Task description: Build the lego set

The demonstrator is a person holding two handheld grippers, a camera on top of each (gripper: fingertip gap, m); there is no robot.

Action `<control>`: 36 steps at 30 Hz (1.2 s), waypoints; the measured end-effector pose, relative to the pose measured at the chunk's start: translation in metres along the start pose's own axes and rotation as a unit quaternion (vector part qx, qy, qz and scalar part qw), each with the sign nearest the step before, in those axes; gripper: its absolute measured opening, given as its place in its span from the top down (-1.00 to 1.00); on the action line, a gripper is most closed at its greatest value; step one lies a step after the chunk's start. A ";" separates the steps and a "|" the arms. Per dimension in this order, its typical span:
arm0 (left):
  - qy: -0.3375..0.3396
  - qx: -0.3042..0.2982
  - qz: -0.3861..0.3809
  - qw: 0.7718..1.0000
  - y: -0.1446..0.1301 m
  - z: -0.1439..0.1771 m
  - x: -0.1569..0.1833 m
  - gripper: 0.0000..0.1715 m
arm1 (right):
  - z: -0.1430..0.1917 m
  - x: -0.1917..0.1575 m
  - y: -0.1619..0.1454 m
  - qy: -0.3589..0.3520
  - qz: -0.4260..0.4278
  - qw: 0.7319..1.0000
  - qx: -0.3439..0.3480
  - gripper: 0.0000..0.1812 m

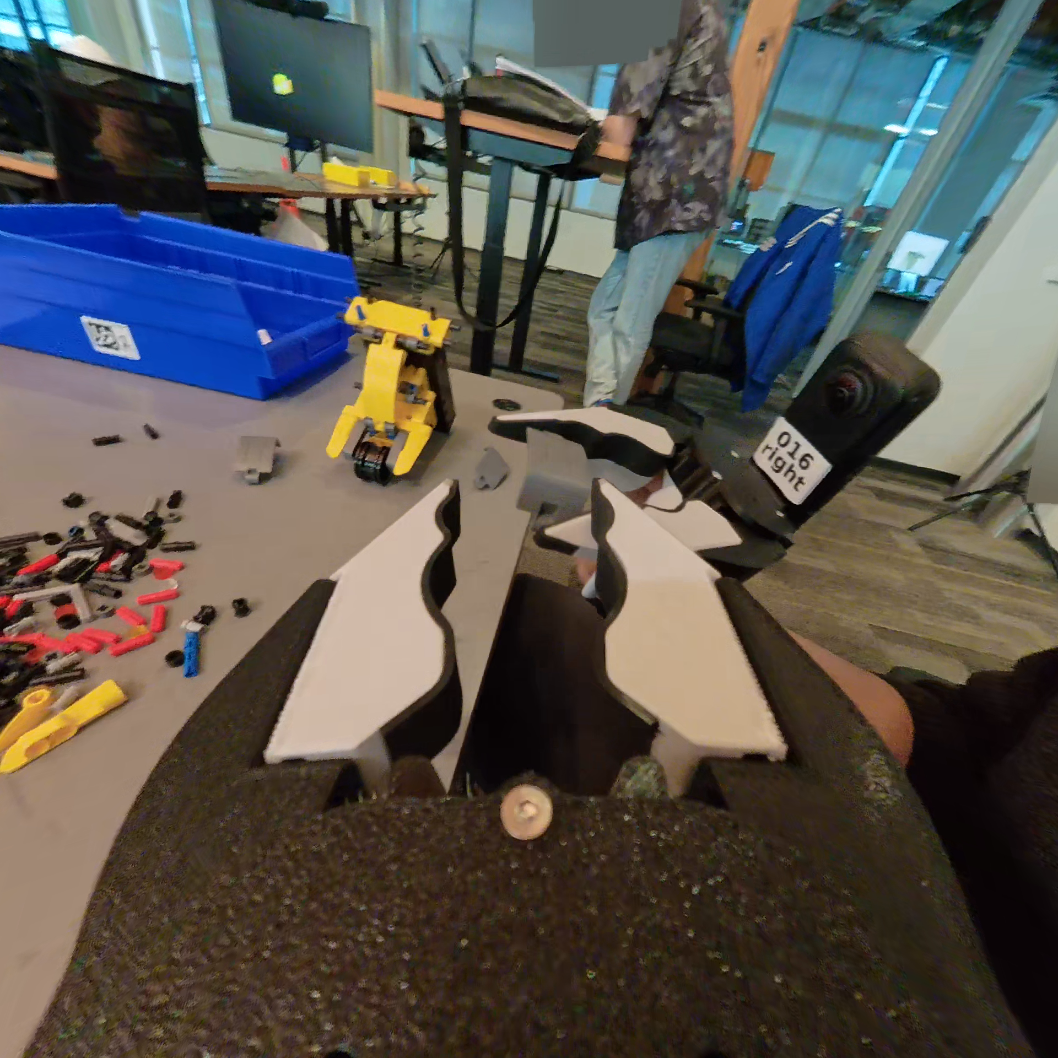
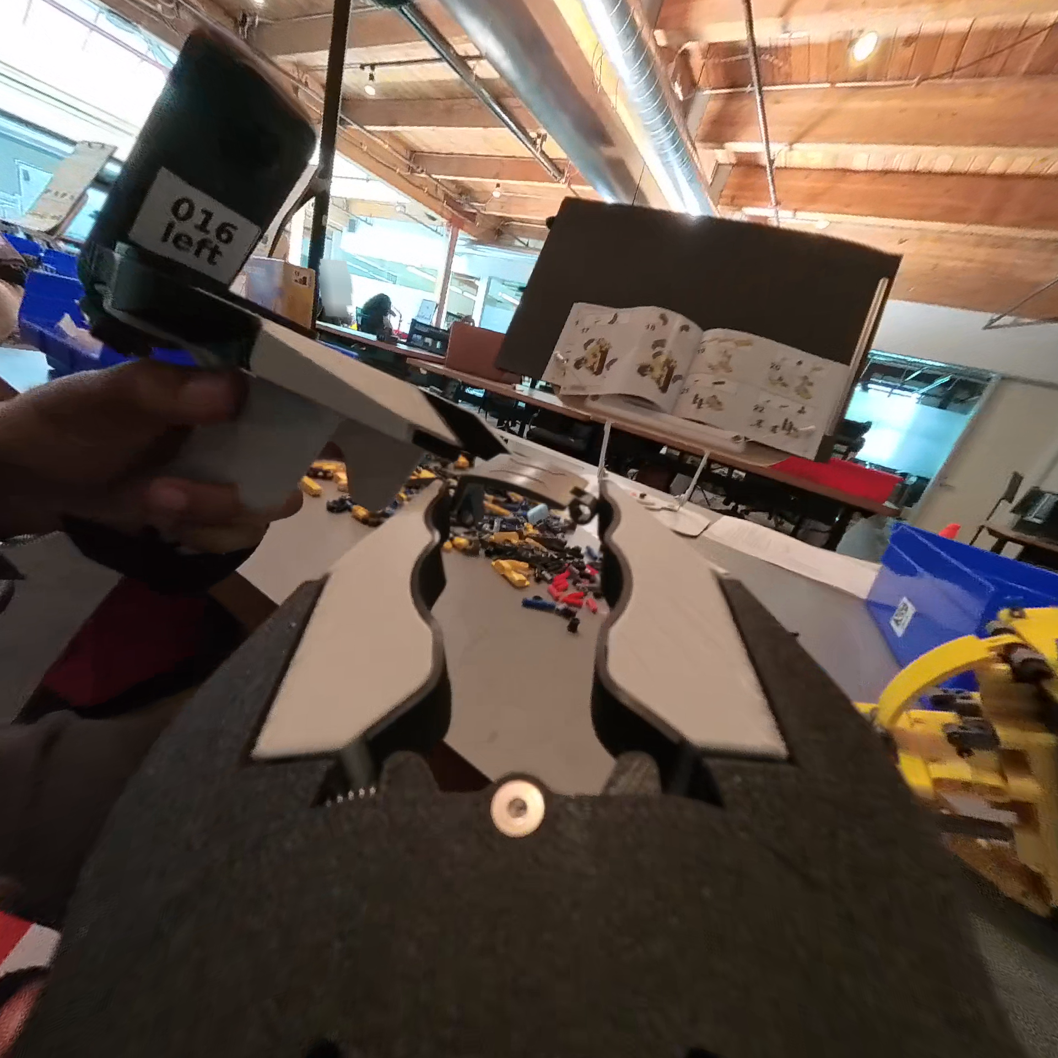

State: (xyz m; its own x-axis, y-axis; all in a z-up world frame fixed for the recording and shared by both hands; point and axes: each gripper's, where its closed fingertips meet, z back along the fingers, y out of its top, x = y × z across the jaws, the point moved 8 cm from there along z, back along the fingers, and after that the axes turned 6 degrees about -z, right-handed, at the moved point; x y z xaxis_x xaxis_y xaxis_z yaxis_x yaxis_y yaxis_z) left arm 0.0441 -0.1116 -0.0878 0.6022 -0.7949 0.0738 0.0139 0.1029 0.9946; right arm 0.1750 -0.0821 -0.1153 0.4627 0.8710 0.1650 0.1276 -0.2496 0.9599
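My left gripper (image 1: 525, 492) is open and empty, low over the grey table's (image 1: 240, 515) right edge. My right gripper (image 1: 520, 478) faces it from the right, open, its fingers either side of a flat grey piece (image 1: 558, 475). In the right wrist view my right gripper (image 2: 518, 504) is open, with the left gripper (image 2: 538, 472) crossing just ahead. A small black ring piece (image 2: 584, 508) sits by the right fingertip; whether anything grips it is unclear. A yellow brick-built model (image 1: 389, 401) stands upright beyond the grippers and shows blurred at right (image 2: 973, 773).
A pile of small black, red and yellow pieces (image 1: 74, 589) lies at left (image 2: 532, 555). A blue bin (image 1: 172, 297) stands at the back left. Two more grey pieces (image 1: 255, 458) lie near the model. An open booklet (image 2: 687, 372) leans on a black stand. A person (image 1: 658, 229) stands behind. Less than 4 cm separates the two grippers' tips.
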 end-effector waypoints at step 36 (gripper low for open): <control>0.056 -0.050 -0.048 0.996 0.000 -0.013 -0.051 0.72 | -0.013 0.021 -0.019 -0.001 -0.120 0.993 -0.013 0.44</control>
State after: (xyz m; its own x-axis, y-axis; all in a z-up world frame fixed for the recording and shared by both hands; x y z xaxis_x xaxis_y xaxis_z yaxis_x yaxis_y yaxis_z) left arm 0.0236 -0.0635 -0.0930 0.6792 -0.7331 -0.0359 0.1519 0.0926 0.9840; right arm 0.1704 -0.0537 -0.1269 0.4229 0.9034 -0.0703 0.2113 -0.0229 0.9771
